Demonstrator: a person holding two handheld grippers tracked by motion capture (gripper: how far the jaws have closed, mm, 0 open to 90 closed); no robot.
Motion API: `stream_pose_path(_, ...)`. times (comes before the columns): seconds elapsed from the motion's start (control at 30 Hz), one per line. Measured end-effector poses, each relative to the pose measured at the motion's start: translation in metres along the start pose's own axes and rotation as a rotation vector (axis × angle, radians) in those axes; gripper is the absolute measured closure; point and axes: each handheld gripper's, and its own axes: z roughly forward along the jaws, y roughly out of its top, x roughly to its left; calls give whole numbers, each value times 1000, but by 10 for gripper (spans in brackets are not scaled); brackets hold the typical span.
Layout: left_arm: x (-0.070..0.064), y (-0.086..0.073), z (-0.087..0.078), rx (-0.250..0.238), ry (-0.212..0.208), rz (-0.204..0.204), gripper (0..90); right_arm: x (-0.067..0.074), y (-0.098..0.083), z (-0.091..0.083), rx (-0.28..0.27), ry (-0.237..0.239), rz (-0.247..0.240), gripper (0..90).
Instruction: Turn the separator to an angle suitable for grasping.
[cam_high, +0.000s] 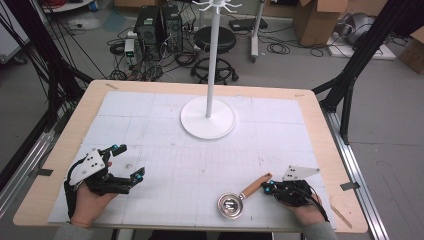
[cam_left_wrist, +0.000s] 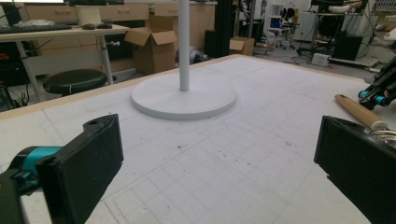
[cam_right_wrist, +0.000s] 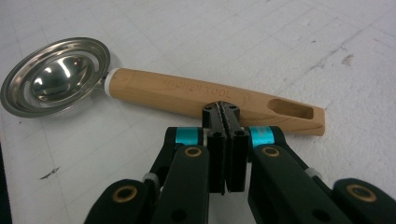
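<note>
Wooden handle (cam_right_wrist: 196, 95) — stamped "KITCHEN TOOL".

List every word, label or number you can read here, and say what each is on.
"KITCHEN TOOL": stamped faintly along the wooden handle of the metal scoop, seen in the right gripper view just ahead of the shut right claw; the first letters are hard to make out.
Nothing else readable: the cardboard boxes behind the table carry no legible print.

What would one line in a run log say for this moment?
left tongs: open, empty | right tongs: shut, empty, tips at scoop handle | scoop: flat on table | white stand: untouched
</note>
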Motion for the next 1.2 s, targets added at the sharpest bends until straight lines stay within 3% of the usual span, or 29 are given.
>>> stream_pose_path(1.2, -1, -2, -7, 11, 11, 1, 18, -6, 15, 18, 11, -11, -7, 900)
